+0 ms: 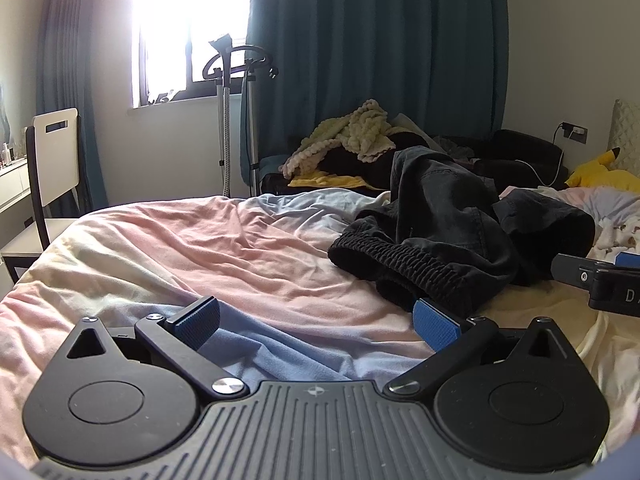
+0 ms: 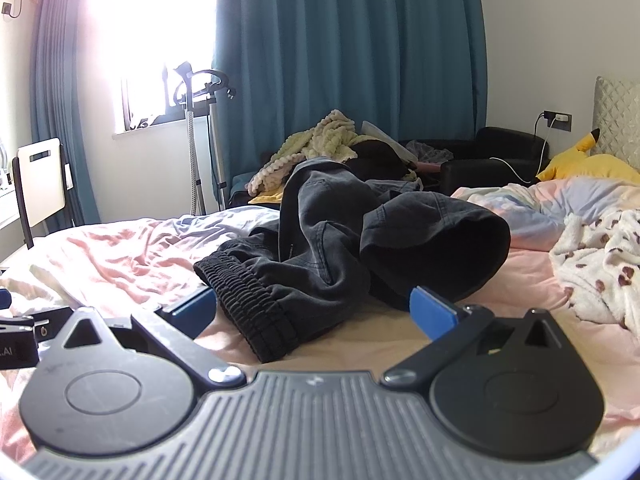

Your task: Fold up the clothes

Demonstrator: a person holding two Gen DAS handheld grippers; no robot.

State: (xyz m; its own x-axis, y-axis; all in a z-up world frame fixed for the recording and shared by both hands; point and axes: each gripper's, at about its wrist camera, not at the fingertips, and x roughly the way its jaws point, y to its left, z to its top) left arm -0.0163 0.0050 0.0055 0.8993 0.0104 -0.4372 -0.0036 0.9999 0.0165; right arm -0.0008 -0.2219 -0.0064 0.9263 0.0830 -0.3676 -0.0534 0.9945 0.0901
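Note:
Crumpled dark grey trousers (image 1: 448, 216) (image 2: 340, 232) lie in a heap on the bed, their ribbed elastic waistband (image 2: 252, 300) nearest me. My left gripper (image 1: 316, 324) stands open low over the sheet, left of the heap; its right blue pad (image 1: 436, 328) sits close to the waistband (image 1: 396, 268). My right gripper (image 2: 316, 308) is open too, with the waistband lying between its fingers, not pinched. The right gripper's body (image 1: 600, 280) shows at the right edge of the left wrist view, and the left gripper's body (image 2: 24, 336) at the left edge of the right wrist view.
The bed carries a rumpled pink, blue and cream sheet (image 1: 208, 248). A white spotted fleece (image 2: 600, 264) lies at right, a yellow plush toy (image 2: 580, 160) by the headboard. Behind the bed stand a cluttered black sofa (image 1: 400, 160), a garment steamer stand (image 1: 228, 120), a white chair (image 1: 52, 160) and teal curtains.

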